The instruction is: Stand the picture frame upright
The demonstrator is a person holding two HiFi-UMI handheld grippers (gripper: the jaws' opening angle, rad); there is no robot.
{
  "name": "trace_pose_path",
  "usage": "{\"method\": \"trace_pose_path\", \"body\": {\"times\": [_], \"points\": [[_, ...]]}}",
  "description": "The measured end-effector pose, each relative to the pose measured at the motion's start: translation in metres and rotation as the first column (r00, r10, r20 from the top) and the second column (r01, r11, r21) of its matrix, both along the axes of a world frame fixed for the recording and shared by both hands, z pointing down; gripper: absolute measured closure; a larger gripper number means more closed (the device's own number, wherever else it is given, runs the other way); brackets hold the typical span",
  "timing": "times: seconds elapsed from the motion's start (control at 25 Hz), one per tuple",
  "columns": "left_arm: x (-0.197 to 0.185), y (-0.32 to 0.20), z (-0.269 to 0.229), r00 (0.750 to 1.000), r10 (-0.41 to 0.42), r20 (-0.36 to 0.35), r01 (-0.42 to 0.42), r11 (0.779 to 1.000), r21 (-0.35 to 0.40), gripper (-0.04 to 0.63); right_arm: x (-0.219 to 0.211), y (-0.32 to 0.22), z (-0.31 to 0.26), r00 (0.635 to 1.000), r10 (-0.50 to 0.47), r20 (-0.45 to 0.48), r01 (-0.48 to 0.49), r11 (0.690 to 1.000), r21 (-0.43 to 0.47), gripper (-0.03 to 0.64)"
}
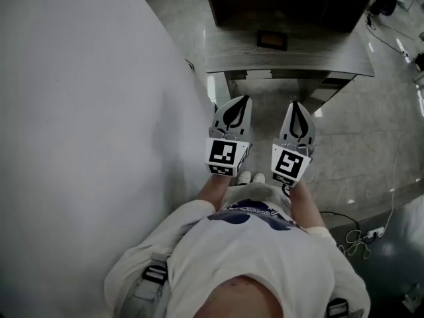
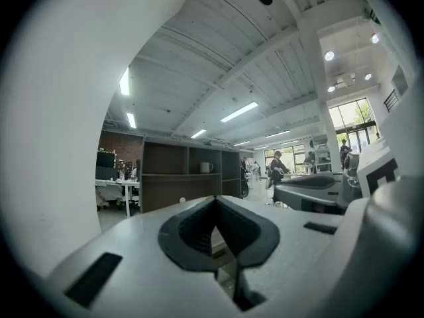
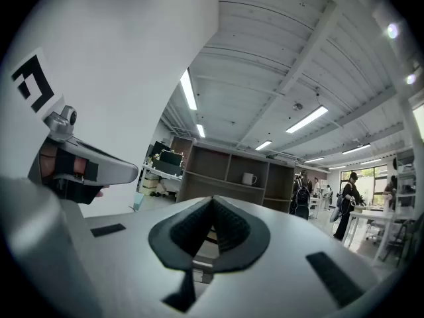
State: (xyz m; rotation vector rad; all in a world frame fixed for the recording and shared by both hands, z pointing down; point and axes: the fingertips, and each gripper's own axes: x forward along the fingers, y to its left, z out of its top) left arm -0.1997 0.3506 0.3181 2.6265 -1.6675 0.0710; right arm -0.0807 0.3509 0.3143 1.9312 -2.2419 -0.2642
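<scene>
Nearest, bottom of the head view: person's torso in a white shirt, pale shoes on the floor just below the hands.

Left gripper and right gripper are held side by side, near each other but apart, both level and pointing ahead toward the table. A marker cube sits on each, left and right. Each gripper's own view shows the dark pads pressed together along their length, with nothing between them on either side.

White wall fills the left of the head view, just beside the left gripper.

Grey-topped table stands ahead, well apart from both grippers. The picture frame is on its top, toward the back edge, roughly in line with the gap between the two grippers. It is small and dark from here and appears to lie flat, not upright. Its long axis runs across the view, parallel to the table's front edge. I cannot tell which edge is its top.

Behind the table is a dark shelf unit, with a white mug in one compartment.

Far right on the floor is a power strip with cables.
</scene>
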Motion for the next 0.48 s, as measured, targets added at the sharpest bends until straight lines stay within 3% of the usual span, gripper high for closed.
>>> {"method": "trace_pose_path", "body": {"times": [0.48], "points": [[0.0036, -0.0006, 0.0028, 1.000, 0.000, 0.012, 0.000, 1.000, -0.014, 0.591, 0.0027, 0.0003, 0.0016, 1.000, 0.002, -0.003, -0.002, 1.000, -0.008, 0.620]]}}
